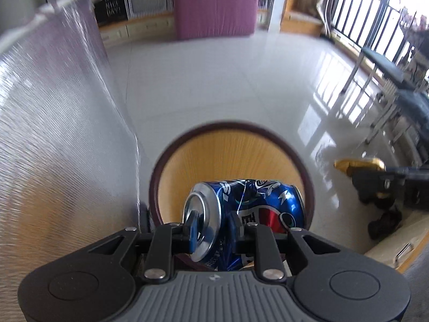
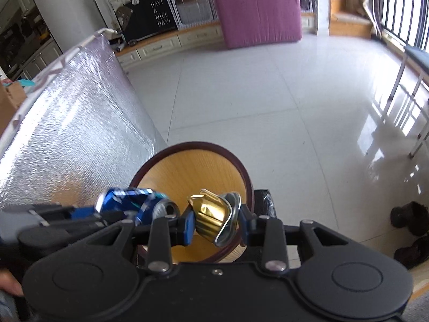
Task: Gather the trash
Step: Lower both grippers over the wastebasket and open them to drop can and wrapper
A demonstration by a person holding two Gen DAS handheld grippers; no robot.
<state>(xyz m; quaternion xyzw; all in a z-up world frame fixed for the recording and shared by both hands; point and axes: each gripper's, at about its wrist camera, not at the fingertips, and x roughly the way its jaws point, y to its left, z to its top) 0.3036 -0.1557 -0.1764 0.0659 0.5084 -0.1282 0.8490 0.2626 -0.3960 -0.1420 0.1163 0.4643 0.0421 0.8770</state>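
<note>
My left gripper (image 1: pixel 211 230) is shut on a crushed blue Pepsi can (image 1: pixel 257 204), held sideways above a round wooden stool (image 1: pixel 214 150) with a dark rim. The can also shows in the right wrist view (image 2: pixel 128 201) at the left. My right gripper (image 2: pixel 215 224) is shut on a gold coffee capsule (image 2: pixel 211 214) with a silver rim, held over the same stool (image 2: pixel 195 171). The right gripper with the gold capsule (image 1: pixel 359 164) shows at the right of the left wrist view.
A silver foil-covered panel (image 2: pixel 72 123) stands to the left of the stool. White tiled floor (image 2: pixel 268 94) lies beyond. A pink mattress (image 2: pixel 257 8) leans at the back. Chair legs (image 2: pixel 413 112) and dark shoes (image 2: pixel 407 214) are at the right. A black bag (image 2: pixel 264 201) lies behind the stool.
</note>
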